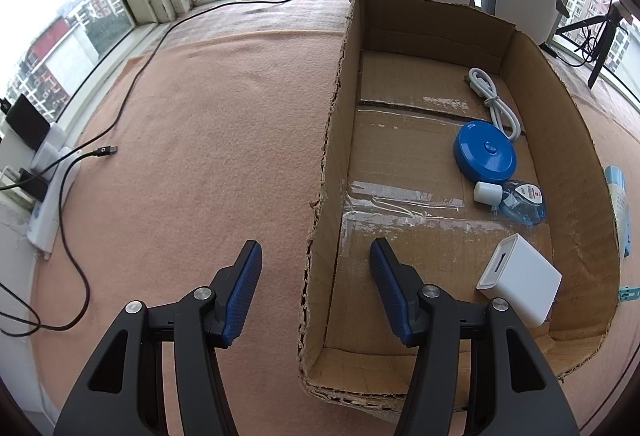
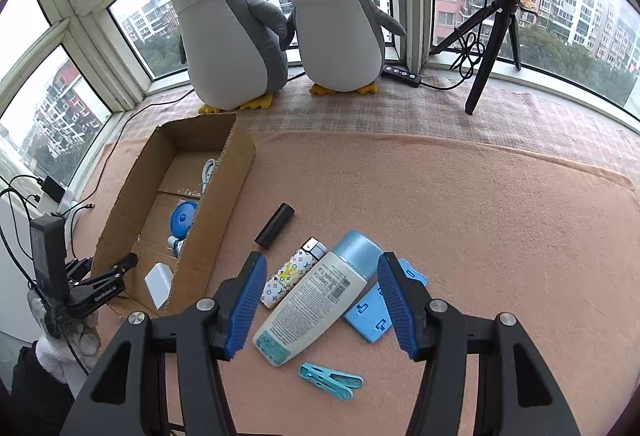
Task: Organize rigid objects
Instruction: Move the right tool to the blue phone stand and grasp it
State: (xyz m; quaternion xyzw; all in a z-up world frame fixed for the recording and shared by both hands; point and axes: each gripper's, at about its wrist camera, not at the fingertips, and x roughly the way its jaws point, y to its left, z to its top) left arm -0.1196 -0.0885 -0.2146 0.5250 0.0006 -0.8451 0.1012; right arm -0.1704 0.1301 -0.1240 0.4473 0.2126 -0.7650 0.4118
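Note:
An open cardboard box (image 1: 336, 139) holds a white charger cube (image 1: 520, 278), a blue round case (image 1: 485, 151), a small blue bottle (image 1: 520, 201) and a white cable (image 1: 496, 99). My left gripper (image 1: 316, 256) is open and empty, straddling the box's left wall. My right gripper (image 2: 322, 268) is open above a white lotion bottle with a blue cap (image 2: 316, 300). Beside it lie a patterned lighter (image 2: 292, 272), a black cylinder (image 2: 276, 224), a blue flat plastic piece (image 2: 372, 312) and a blue clothespin (image 2: 332, 384). The box also shows in the right wrist view (image 2: 216, 211).
Two plush penguins (image 2: 232, 31) stand at the back by the window. A tripod (image 2: 492, 43) stands at the back right. A power strip (image 1: 52, 203) and black cables (image 1: 132, 83) lie at the left edge of the pink mat (image 1: 208, 139).

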